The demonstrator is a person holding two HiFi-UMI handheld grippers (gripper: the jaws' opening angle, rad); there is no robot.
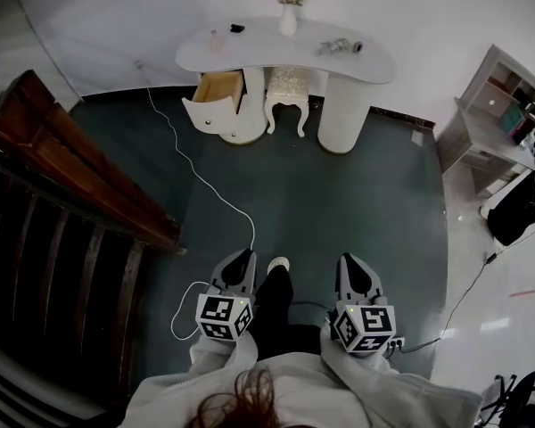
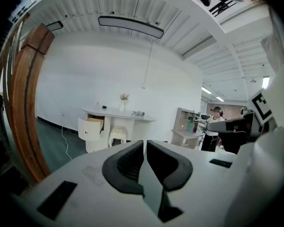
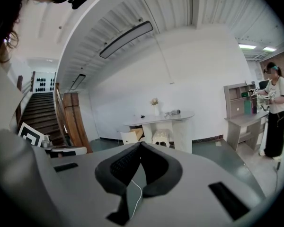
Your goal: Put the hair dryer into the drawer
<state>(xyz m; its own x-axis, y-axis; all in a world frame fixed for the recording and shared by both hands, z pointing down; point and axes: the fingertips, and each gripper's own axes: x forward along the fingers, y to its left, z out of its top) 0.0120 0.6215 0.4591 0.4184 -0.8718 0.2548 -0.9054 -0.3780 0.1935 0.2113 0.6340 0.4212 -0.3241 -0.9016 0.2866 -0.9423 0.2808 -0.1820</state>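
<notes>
The left gripper [image 1: 242, 259] [image 2: 145, 143] is being held low in front of the person, with its jaws pressed together and nothing being gripped between them. The right gripper [image 1: 352, 261] [image 3: 139, 145] is being held beside it, a little apart. Its jaws are also being kept closed, meeting at the tips, and they are empty. Neither gripper is touching anything. Both are being pointed forward and slightly down across a teal floor [image 1: 357, 185].

The hair dryer [image 1: 339, 46] [image 2: 138, 113] [image 3: 173, 112] is lying well ahead of the grippers, almost straight ahead of the right one. It is being carried on the right part of a white curved surface [image 1: 276, 47] that stands against the far wall. Its long axis is lying flat, running crosswise to the way the grippers are pointing, along the length of the surface. It is too small for the nozzle end to be told.

The drawer [image 1: 216, 92] [image 2: 92, 126] [image 3: 131, 136] is standing pulled open at the left end of the surface, far ahead of the left gripper and slightly to its left. Its wooden inside is showing.

A vase of flowers [image 1: 288, 16] is standing on the surface at the back, between the drawer and the hair dryer. A white stool [image 1: 287, 87] is tucked under the middle. A white cable [image 1: 205, 181] is trailing over the floor ahead of the left gripper. A wooden stair railing [image 1: 71, 176] is rising to that gripper's left.
</notes>
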